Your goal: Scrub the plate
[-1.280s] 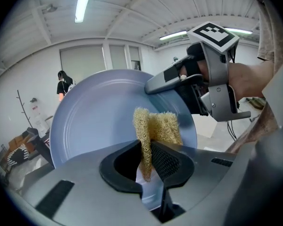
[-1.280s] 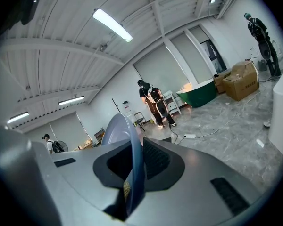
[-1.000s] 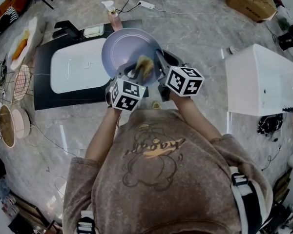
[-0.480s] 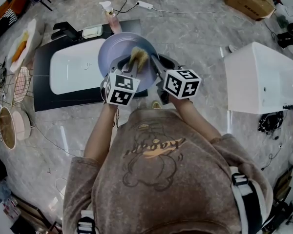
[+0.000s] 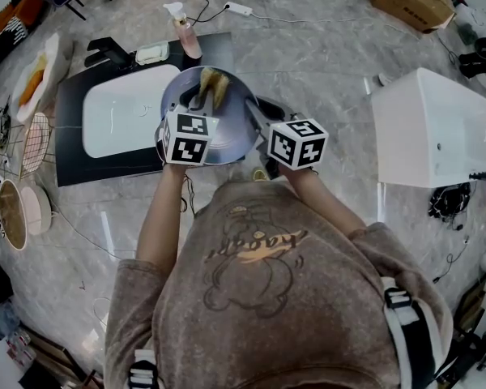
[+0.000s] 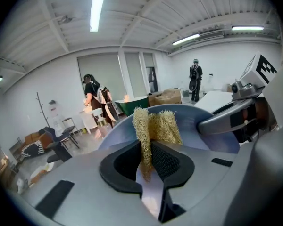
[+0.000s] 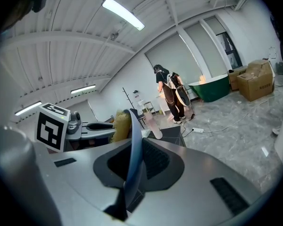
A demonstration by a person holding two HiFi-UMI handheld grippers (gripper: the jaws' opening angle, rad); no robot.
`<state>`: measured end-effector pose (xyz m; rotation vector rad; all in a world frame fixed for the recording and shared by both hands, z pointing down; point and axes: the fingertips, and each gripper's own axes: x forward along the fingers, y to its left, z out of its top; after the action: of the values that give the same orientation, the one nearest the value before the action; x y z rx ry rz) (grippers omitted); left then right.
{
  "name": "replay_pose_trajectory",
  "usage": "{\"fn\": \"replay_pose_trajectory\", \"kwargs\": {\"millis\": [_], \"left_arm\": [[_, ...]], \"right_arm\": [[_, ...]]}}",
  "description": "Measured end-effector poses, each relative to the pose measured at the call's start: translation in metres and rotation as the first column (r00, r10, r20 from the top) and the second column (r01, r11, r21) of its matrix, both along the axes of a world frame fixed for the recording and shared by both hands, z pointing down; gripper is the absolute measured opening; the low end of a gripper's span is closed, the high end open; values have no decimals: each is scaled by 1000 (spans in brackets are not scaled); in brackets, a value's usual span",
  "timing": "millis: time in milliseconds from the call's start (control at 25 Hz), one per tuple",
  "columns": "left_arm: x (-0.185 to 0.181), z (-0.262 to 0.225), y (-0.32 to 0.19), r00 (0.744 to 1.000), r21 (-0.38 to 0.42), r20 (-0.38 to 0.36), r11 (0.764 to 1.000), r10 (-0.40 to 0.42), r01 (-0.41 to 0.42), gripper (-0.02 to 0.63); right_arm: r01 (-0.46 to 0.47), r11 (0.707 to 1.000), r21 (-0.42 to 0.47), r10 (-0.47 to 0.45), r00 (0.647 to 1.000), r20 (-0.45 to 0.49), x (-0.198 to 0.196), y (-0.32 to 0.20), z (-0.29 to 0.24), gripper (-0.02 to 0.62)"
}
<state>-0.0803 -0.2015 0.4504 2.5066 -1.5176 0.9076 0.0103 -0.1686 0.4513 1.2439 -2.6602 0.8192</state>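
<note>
A pale blue plate (image 5: 227, 128) is held tilted above the sink's right edge. My right gripper (image 5: 249, 110) is shut on the plate's rim; in the right gripper view the plate (image 7: 134, 145) runs edge-on between the jaws. My left gripper (image 5: 202, 97) is shut on a yellow loofah scrubber (image 5: 212, 81), which lies against the plate's far upper part. The left gripper view shows the scrubber (image 6: 155, 128) pinched between the jaws with the plate (image 6: 198, 119) behind it.
A white sink basin (image 5: 130, 108) in a black counter (image 5: 73, 160) lies under the plate. A soap bottle (image 5: 186, 31) and faucet (image 5: 109, 51) stand at its far edge. Dishes sit on a rack (image 5: 24, 136) at left. A white box (image 5: 433, 132) stands at right.
The left gripper has slid the scrubber from the plate's middle up to its far edge. The plate and right gripper have shifted slightly left and away.
</note>
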Motion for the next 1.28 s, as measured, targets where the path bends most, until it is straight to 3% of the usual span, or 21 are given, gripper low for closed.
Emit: {"fn": "replay_pose_trajectory", "kwargs": {"millis": [320, 560, 840, 1280], "left_arm": [[-38, 11, -8, 996, -28, 20, 996, -89, 90, 64], [-57, 19, -10, 990, -34, 83, 992, -117, 120, 64], [-63, 40, -3, 980, -70, 186, 994, -66, 81, 64], [-41, 65, 25, 980, -142, 195, 990, 27, 1, 64]], "right_arm": [[-7, 1000, -6, 7, 1000, -1, 4, 0, 2, 35], [-24, 1000, -1, 24, 1000, 4, 12, -4, -2, 37], [-61, 998, 10, 61, 998, 14, 23, -13, -8, 39], [-138, 990, -13, 139, 989, 48, 46, -26, -10, 43]]}}
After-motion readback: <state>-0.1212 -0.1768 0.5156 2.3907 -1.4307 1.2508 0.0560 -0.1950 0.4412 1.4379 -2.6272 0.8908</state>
